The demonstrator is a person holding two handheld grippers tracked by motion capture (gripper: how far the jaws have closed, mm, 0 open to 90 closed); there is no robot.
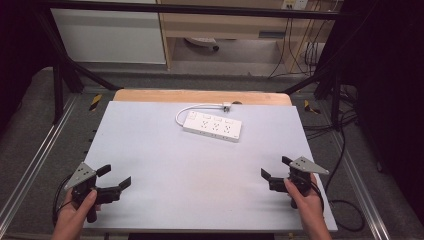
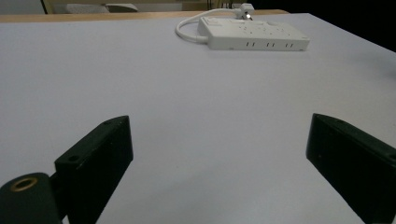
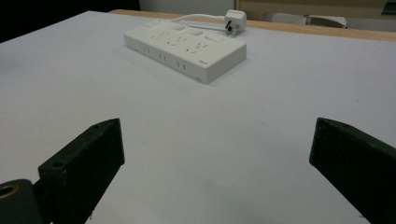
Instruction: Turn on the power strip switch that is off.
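With the left gripper (image 1: 116,178) and right gripper (image 1: 274,169) both spread wide and empty at the near corners, the operator should approach the far-centre power strip (image 1: 212,126) squarely, clear of its looped cord (image 1: 186,111).

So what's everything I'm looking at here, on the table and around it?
power strip: one, white, far middle of the table
cord: one, white, loops from the strip's left end to its plug behind it
table: one, pale grey top, wooden far edge
frame: black bars around the table
left gripper: black, near left corner, open
right gripper: black, near right edge, open
hands: two, one holding each gripper
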